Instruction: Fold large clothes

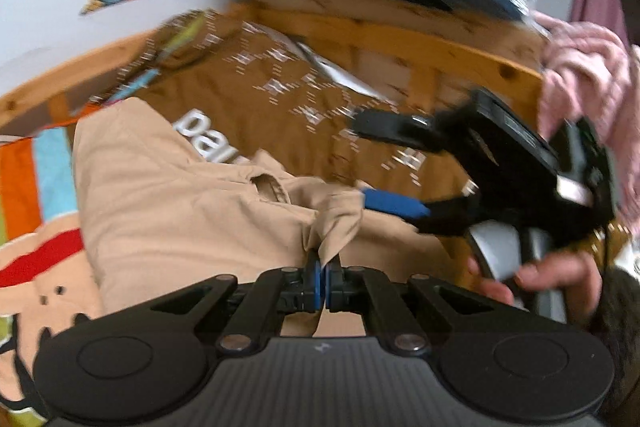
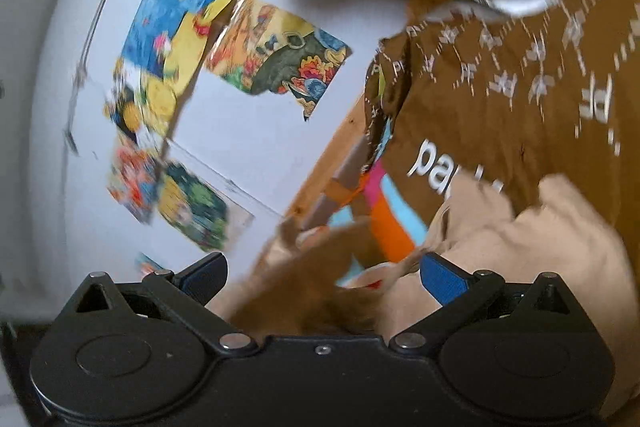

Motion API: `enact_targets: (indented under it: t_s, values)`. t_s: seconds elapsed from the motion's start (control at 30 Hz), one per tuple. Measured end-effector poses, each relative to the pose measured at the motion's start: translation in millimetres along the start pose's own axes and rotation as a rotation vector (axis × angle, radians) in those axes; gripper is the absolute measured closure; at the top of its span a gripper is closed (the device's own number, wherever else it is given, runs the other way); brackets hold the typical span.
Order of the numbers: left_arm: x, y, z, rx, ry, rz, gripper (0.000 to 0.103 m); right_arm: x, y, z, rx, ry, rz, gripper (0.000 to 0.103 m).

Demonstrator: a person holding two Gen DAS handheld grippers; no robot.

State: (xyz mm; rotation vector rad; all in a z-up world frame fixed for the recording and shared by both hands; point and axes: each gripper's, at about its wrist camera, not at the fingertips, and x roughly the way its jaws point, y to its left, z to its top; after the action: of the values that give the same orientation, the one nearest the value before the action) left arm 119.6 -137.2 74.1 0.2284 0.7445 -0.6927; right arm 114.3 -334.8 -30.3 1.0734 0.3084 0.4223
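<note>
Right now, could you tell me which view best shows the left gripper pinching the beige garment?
The left wrist view: the left gripper is shut on a bunched fold of the beige garment. The right wrist view shows only the garment, not that gripper.

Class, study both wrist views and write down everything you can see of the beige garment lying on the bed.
The beige garment is plain, matte woven cloth, like cotton, with a stitched loop or tab near its middle. It lies rumpled and partly spread over a brown bedspread with white print, covering part of the white lettering, and beside a colourful striped blanket. One bunched edge stands up, pinched in the shut left gripper. The open right gripper hovers at the cloth without clamping it. Motion blur hides finer details.
</note>
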Motion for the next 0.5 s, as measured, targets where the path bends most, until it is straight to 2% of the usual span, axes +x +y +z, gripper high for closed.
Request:
enact_targets:
  t_s: [0.1, 0.23, 0.33, 0.43, 0.5]
  values:
    - [6, -6, -6, -0.006, 0.004, -0.030, 0.103, 2, -7, 4, 0.044, 0.018, 0.010, 0.006]
    - [5, -4, -9, -0.033, -0.009, -0.029, 0.103, 6, -3, 7, -0.024, 0.082, -0.091, 0.015]
    - [6, 0, -9, -0.049, -0.009, -0.042, 0.103, 6, -2, 3, -0.048, 0.130, -0.177, 0.017]
    - [6, -3, -12, -0.016, -0.006, -0.056, 0.103, 6, -7, 0, -0.025, 0.161, -0.186, 0.017]
    - [7, -7, -14, 0.002, -0.004, -0.064, 0.103, 11, -9, -4, -0.001, 0.178, -0.177, 0.026]
